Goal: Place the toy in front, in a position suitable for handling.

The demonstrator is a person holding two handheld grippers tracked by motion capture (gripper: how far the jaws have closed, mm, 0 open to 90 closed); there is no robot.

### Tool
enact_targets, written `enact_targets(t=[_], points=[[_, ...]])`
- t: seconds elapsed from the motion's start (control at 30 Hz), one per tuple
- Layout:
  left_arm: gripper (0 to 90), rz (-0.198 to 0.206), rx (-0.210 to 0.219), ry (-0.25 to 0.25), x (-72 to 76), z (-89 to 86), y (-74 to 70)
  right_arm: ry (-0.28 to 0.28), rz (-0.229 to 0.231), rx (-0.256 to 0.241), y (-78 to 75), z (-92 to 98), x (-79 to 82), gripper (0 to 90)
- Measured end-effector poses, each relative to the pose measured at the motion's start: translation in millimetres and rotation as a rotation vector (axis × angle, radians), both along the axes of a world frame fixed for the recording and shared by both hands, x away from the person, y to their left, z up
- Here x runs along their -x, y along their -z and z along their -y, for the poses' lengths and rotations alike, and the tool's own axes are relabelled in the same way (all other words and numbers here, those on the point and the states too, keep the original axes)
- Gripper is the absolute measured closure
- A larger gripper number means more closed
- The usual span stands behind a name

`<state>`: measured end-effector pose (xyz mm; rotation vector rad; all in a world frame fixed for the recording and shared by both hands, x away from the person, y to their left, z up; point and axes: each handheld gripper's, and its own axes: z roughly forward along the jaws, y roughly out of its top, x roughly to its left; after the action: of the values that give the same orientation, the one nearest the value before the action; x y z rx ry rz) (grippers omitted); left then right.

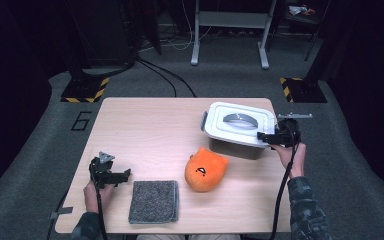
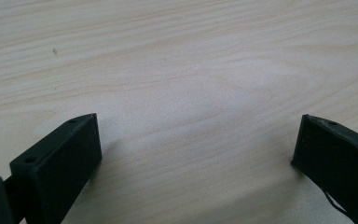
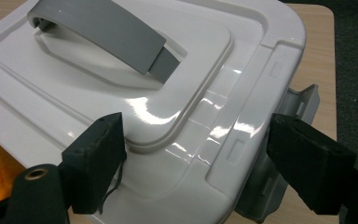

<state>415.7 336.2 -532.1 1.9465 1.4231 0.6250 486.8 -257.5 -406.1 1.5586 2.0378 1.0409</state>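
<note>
Step in hand looks like opening the white storage box (image 1: 237,129), which sits near the table's (image 1: 145,125) far right corner, lid (image 3: 121,93) on, grey handle (image 3: 98,28) lying flat. The right gripper (image 1: 270,136) is at the box's right end — jaws spread wide, holding nothing, straddling the lid's edge by the side latch (image 3: 279,154) (which seems to hang outward, tho hard to be sure). The left gripper (image 1: 121,175) rests low near the front left corner, jaws apart over bare wood, just beside a grey cloth (image 1: 153,201). An orange plush (image 1: 206,170) lies in front of the box. Next, prob. — close on the lid's rim or latch & lift w/o dragging the box.
</note>
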Motion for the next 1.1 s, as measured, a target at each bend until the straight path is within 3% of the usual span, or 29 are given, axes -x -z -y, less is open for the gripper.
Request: enact_targets(t=[0.6,1.1], points=[[0.5,-0.001,-0.003,0.001,0.1,-0.1,-0.2,-0.05,-0.003,-0.019,1.0,-11.0,-20.9,19.2],[0.5,0.0,-0.002,0.001,0.0,-0.1,-0.1,-0.049,-0.017,-0.013,-0.7,-25.4,-31.0,19.4]])
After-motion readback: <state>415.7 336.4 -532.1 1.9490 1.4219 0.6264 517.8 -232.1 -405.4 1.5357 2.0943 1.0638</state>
